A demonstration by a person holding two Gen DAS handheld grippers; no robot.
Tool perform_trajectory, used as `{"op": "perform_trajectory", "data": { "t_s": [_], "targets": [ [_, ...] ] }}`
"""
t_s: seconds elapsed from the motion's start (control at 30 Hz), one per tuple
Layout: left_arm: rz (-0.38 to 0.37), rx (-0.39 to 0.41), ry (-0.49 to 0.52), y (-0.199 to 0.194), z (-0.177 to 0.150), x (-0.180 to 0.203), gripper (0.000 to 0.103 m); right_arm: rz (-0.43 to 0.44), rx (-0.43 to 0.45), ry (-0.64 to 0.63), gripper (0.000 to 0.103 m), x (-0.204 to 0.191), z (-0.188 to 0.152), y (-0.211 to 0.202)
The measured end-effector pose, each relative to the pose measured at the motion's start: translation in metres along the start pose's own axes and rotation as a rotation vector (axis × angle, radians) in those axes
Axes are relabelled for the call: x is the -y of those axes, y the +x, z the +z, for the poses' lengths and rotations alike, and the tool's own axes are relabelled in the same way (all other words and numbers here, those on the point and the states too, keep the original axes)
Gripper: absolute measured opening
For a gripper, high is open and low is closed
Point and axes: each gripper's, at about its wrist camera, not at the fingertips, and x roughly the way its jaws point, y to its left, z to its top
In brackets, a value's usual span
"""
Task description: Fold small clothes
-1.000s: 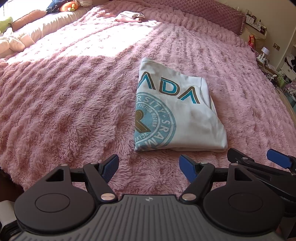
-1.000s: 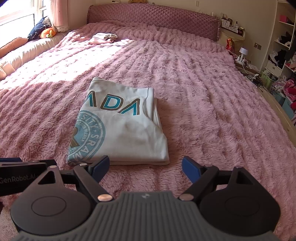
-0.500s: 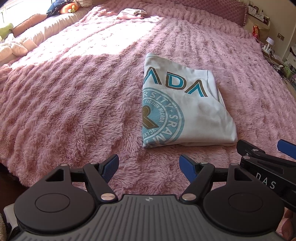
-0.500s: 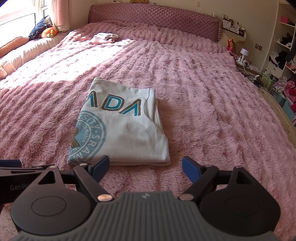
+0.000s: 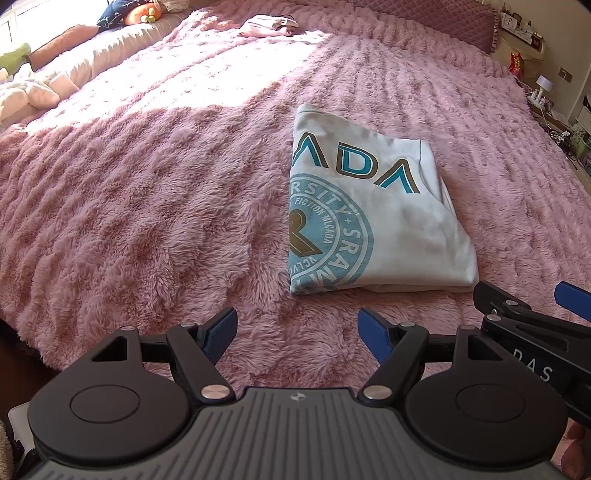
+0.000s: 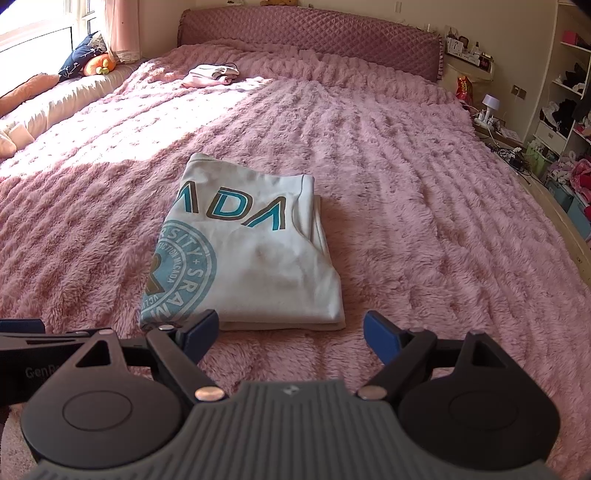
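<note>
A pale grey T-shirt (image 5: 373, 206) (image 6: 251, 251) with teal lettering and a round teal print lies folded into a flat rectangle on the fluffy pink bedspread (image 5: 155, 177) (image 6: 424, 206). My left gripper (image 5: 297, 332) hovers open just short of the shirt's near left corner, nothing between its blue pads. My right gripper (image 6: 291, 334) is open too, in front of the shirt's near edge, holding nothing. The right gripper's black frame shows at the right edge of the left wrist view, and the left one's at the left edge of the right wrist view.
A small folded pink and white garment (image 6: 210, 75) (image 5: 267, 26) lies far up the bed near the quilted headboard (image 6: 310, 40). Cushions and soft toys (image 6: 88, 59) line the window side. Shelves and clutter (image 6: 565, 122) stand beyond the bed's right edge.
In the left wrist view the shirt has drifted slightly right and up as that gripper tilted a little. The right wrist view is unchanged. Both grippers stay open.
</note>
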Motion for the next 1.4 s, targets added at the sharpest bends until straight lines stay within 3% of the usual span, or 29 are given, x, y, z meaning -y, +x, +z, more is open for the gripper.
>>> {"op": "perform_trajectory", "data": {
  "t_s": [0.97, 1.4],
  "targets": [
    [0.012, -0.024, 0.011, 0.01, 0.001, 0.003, 0.086, -0.009, -0.03, -0.003, 0.081, 0.001, -0.003, 0.013],
    [-0.032, 0.021, 0.023, 0.008, -0.001, 0.006, 0.085, -0.027, -0.045, 0.006, 0.081, 0.002, -0.002, 0.018]
  ]
}}
